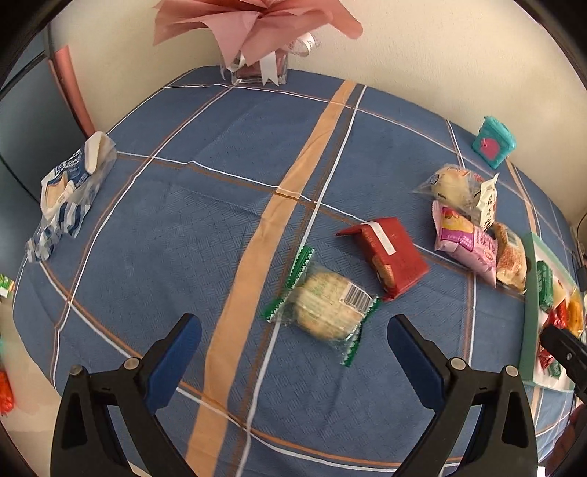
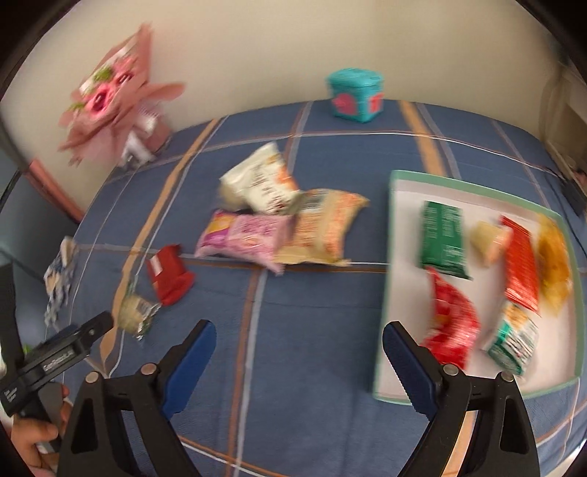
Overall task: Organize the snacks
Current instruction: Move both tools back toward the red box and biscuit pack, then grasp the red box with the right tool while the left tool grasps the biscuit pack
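Blue-and-white bag [image 1: 68, 192]: lies alone at the table's far left edge, well apart from the other snacks.
Left gripper [image 1: 293, 352]: jaws wide apart and empty, aimed at the clear-wrapped round cake [image 1: 324, 306], likely the next pick.
Red packet [image 1: 389, 255]: just beyond the cake, loose on the cloth.
Snack pile [image 2: 279, 224]: pink, cream and orange-patterned packets overlapping mid-table, not yet sorted.
Right gripper [image 2: 299, 352]: jaws wide apart, holding nothing, above bare cloth beside the tray.
Tray [image 2: 381, 308]: shallow, white with a green rim, at the right; it holds green, red, orange and yellow packets, seemingly the collecting place.
Surface: blue plaid tablecloth [image 1: 205, 220] with an orange stripe.
Room: cream wall behind; a pink paper bouquet [image 1: 256, 33] and a teal box [image 1: 493, 141] stand at the far edge.
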